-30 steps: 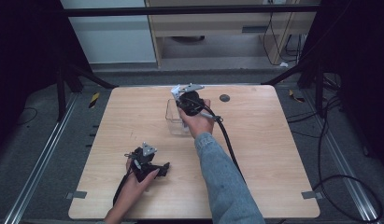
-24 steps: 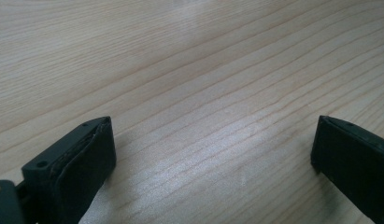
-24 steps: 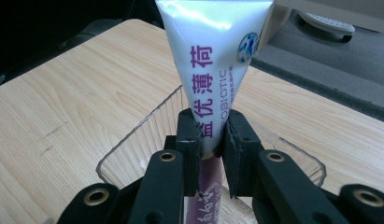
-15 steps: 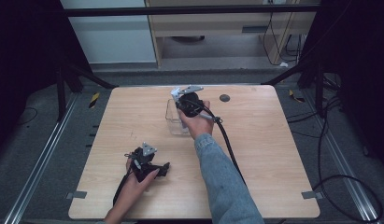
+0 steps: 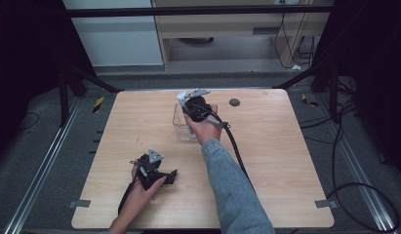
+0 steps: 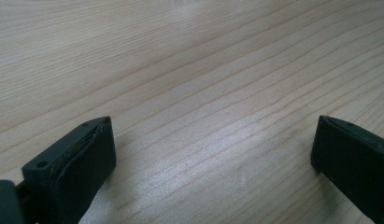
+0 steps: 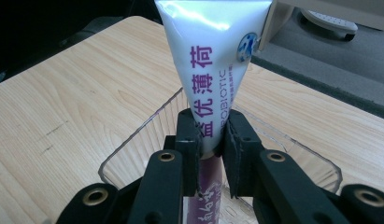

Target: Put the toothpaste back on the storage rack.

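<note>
toothpaste tube point(image 7: 209, 70), white with purple characters and the word "probiotic" down its side, stands clamped between the jaws of the right gripper point(image 7: 212, 133), its flat crimped end toward the far side of the view and its purple lower part running down behind the jaws. just below and around it sits a clear plastic bin point(image 7: 133, 140) with ribbed walls; the tube hangs over the bin's open top, though whether its lower end reaches the bin's floor is hard to tell.

in the high view the bin point(image 5: 181, 124) rests on a pale wooden table point(image 5: 286, 161), toward the far edge and near the middle of its width. the right gripper point(image 5: 190, 100) is held over the bin by a hand point(image 5: 204, 127) in a blue denim sleeve point(image 5: 232, 190), with a black cable point(image 5: 237, 151) trailing back across the wood. a small dark round disc point(image 5: 234, 102) lies on the table just right of the bin.

the left gripper point(image 5: 151, 168) rests well apart from the bin, nearer the table's front left, held in the other hand point(image 5: 139, 192). its own view shows the two black jaws spread wide with only bare wood grain point(image 6: 203, 93) between them.

beyond the table's far edge lie grey carpet point(image 5: 227, 73), a white panel point(image 5: 120, 39) and a light wooden cabinet point(image 5: 227, 24); loose cables point(image 5: 354, 185) run over the floor to the table's right.
</note>
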Demonstrator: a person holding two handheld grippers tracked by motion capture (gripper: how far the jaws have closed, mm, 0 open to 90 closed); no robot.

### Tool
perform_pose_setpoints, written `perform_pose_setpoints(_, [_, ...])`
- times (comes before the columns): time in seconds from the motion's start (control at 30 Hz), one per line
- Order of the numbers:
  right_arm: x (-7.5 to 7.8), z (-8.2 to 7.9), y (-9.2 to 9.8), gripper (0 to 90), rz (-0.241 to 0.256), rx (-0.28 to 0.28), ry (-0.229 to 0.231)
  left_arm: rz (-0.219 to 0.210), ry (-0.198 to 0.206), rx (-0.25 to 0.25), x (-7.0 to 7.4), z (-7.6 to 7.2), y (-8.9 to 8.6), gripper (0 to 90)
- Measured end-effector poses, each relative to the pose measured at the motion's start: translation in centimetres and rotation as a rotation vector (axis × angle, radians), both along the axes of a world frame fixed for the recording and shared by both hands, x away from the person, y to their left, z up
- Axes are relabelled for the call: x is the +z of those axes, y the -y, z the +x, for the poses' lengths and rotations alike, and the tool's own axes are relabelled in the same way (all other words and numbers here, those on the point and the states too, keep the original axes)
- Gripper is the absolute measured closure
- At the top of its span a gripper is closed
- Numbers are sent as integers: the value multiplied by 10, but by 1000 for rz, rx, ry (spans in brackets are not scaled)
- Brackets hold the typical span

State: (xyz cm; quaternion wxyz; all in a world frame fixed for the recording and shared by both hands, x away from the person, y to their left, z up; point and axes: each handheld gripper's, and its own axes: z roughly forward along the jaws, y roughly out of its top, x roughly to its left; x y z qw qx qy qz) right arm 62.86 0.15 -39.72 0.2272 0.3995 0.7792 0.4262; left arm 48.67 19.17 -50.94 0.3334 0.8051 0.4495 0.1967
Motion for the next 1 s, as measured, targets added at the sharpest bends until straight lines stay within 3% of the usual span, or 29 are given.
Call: perform_pose_setpoints(1.0, [1,6,-17,763,-36,2,-13,1,-1,0,0,0,0,0])
